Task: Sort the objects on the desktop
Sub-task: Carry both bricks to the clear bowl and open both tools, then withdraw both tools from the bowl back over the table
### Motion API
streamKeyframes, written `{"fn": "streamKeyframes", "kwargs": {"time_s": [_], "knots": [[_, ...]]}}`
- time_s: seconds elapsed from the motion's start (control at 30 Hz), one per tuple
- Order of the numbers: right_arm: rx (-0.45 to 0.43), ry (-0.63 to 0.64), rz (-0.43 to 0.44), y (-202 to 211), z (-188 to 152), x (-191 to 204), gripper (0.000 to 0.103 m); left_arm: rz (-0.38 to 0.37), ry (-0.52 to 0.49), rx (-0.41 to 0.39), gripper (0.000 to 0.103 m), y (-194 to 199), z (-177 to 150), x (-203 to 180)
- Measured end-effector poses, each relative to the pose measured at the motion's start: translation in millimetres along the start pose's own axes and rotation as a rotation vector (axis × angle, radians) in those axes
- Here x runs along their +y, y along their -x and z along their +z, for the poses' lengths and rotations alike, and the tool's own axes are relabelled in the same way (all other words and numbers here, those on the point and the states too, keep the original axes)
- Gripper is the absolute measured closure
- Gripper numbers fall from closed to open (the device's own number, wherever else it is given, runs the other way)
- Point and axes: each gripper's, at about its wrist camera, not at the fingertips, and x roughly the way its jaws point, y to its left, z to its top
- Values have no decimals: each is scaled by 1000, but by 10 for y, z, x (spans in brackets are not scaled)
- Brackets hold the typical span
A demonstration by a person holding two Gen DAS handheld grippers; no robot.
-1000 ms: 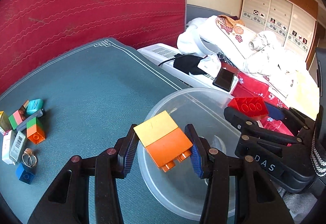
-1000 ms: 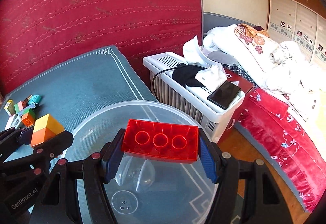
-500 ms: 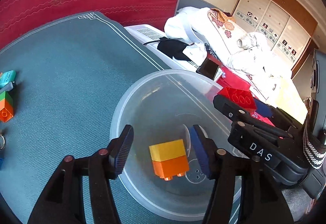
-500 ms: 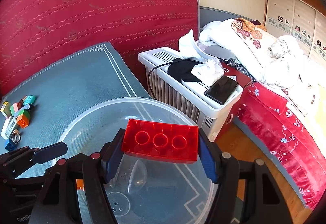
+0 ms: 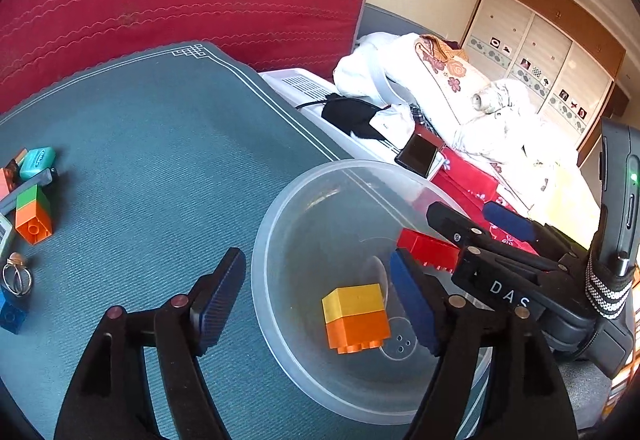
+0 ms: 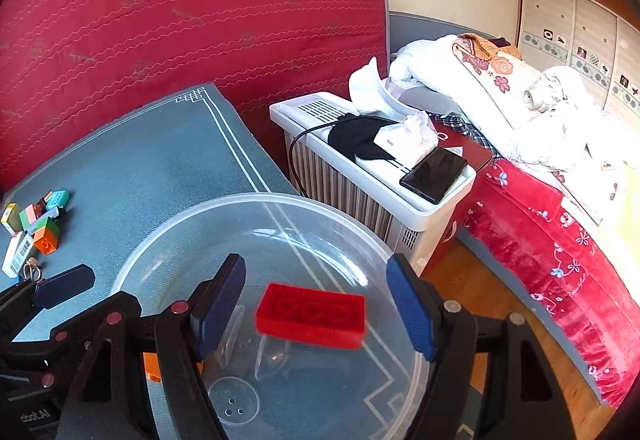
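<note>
Both grippers' jaws opening, nothing clamped: left gripper [image 5: 320,304], right gripper [image 6: 316,304]. Yellow-orange block [image 5: 356,318] rests in clear bowl [image 5: 280,224]. Red brick [image 6: 311,315] loose between right pads, over bowl. Judged light, rigid, slick; grip flat sides.

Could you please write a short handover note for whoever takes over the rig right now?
Left gripper: jaws opening, empty; its yellow-orange brick lies in the clear bowl.
Right gripper: jaws opening, red brick loose between the pads over the bowl.
Left to sort: green-orange brick, blue brick, teal case, key ring and small boxes on the teal mat.
</note>
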Motion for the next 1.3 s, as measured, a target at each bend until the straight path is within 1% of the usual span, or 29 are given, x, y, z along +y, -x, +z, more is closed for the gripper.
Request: {"fn": "streamKeyframes", "kwargs": {"time_s": [0.6, 0.83, 1.3], "knots": [[-3, -7, -2, 19, 4, 46, 25, 40, 17, -15, 25, 128, -59, 141], [1, -3, 8, 38, -4, 135, 25, 73, 24, -27, 25, 199, -94, 229], [7, 24, 32, 92, -21, 387, 25, 122, 84, -47, 25, 393, -190, 542]]}}
